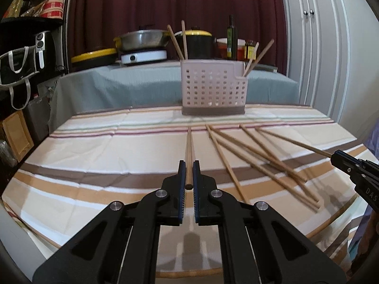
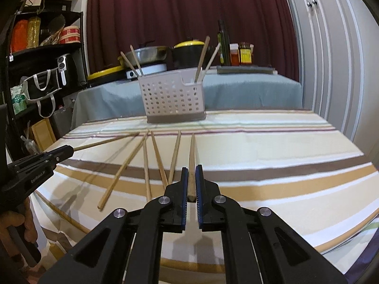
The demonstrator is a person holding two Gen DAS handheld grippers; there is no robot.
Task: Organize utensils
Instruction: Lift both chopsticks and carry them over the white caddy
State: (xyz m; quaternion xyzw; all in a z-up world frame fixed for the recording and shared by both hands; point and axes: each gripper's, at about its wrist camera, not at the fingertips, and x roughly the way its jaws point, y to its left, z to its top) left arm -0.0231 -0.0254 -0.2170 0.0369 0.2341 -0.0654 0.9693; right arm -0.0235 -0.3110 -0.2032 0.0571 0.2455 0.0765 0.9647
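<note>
A pale holder (image 1: 212, 87) full of little square holes stands upright in the upper middle of the picture. Two wooden chopsticks (image 1: 177, 40) lean out of its left end and two more (image 1: 258, 55) out of its right end. One chopstick (image 1: 188, 156) runs straight up the middle, lower down. Four more chopsticks (image 1: 255, 163) lie fanned out, crossing, at the right.

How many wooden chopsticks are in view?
10 wooden chopsticks: four standing in the pink perforated holder, four loose on the striped tablecloth, one in the left hand-held gripper, one in the right hand-held gripper. Some may be hidden.
</note>
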